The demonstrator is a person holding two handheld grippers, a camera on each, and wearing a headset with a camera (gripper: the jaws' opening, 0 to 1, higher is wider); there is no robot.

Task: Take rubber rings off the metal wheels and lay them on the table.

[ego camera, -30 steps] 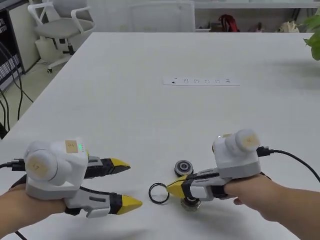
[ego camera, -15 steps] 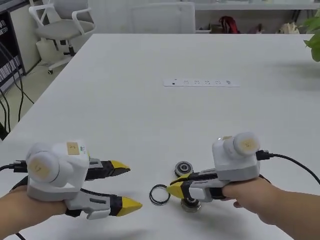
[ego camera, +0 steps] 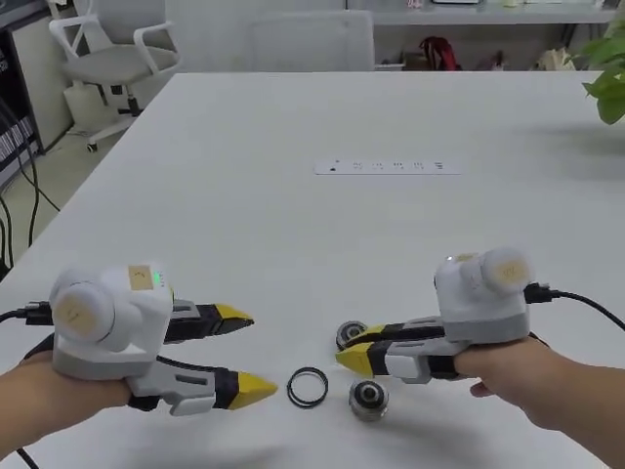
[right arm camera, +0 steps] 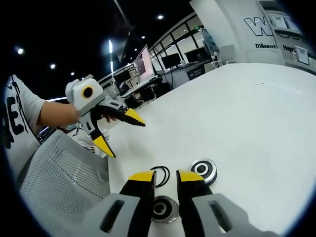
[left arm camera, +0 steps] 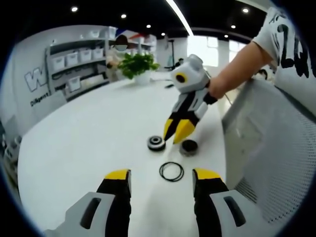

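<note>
— Where has the ring ended up?

— One black rubber ring [ego camera: 308, 387] lies flat on the white table [ego camera: 293, 195] near its near edge, between my two grippers. Just right of it sits a metal wheel [ego camera: 368, 399] that looks bare. A second wheel [ego camera: 350, 334] stands a little farther off, with a dark band round its rim.

— And the grippers?

— My left gripper [ego camera: 244, 354] has its jaws spread wide and empty, tips pointing toward the ring (not touching it). My right gripper [ego camera: 352, 350] hovers over the two wheels, jaws drawn in to a narrow gap, with nothing between them.
</note>
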